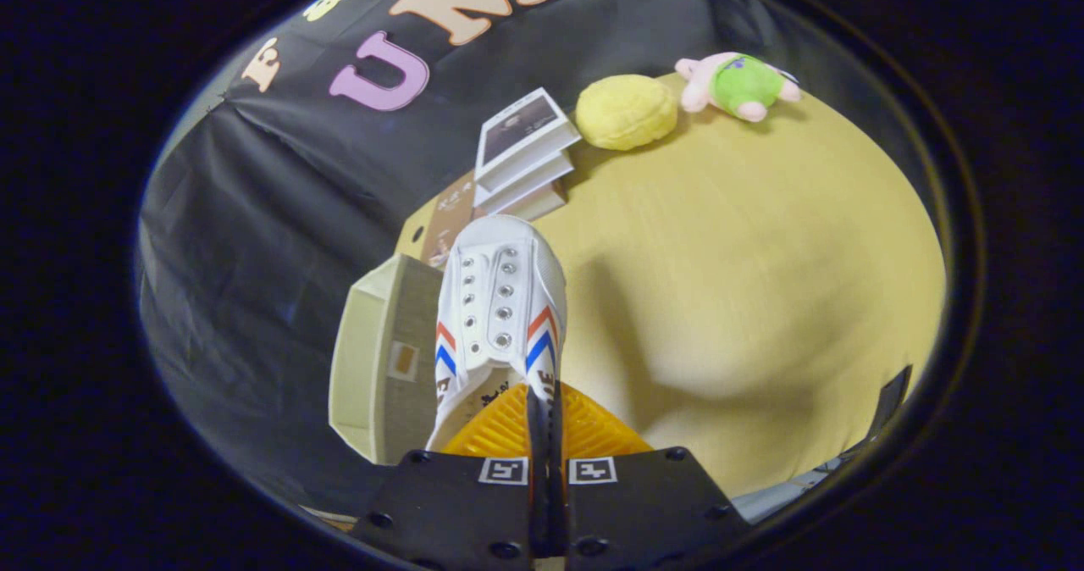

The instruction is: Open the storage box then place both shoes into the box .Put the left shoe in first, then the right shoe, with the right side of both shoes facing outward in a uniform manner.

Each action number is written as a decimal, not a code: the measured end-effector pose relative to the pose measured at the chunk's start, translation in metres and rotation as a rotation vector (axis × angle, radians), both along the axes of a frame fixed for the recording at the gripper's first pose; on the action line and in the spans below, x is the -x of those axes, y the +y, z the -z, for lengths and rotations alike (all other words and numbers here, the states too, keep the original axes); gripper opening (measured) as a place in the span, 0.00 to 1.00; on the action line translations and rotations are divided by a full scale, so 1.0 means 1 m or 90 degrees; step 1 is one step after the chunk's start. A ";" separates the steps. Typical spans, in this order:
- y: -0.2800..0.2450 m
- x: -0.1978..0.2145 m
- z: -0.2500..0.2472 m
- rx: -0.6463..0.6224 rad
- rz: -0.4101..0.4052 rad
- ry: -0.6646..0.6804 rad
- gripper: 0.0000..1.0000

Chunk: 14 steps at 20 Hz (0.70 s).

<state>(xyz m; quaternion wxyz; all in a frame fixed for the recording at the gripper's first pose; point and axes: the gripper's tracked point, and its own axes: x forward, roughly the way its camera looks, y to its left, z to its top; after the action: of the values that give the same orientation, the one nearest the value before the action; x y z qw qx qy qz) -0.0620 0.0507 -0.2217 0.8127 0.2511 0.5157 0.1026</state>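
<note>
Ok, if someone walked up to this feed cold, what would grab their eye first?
First the white shoe, with its red and blue chevrons, held up between the fingers of the gripper, which are closed on its side wall, toe pointing away. Just beside it sits the beige storage box. Beyond them on the yellow table lie stacked books, a yellow plush and a pink and green plush toy.

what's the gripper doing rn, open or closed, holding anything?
Gripper: closed, fingers pinching the side wall of the white shoe, held up beside the storage box.
</note>
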 end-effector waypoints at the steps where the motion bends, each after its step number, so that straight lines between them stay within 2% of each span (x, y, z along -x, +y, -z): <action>1: 0.012 -0.003 -0.010 -0.010 -0.004 -0.007 0.04; 7: 0.082 -0.015 -0.052 -0.057 -0.007 -0.040 0.04; 14: 0.156 -0.004 -0.054 -0.071 -0.037 -0.028 0.04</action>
<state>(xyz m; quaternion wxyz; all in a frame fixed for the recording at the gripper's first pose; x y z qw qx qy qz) -0.0582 0.2065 -0.1679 0.8053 0.2789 0.4981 0.1600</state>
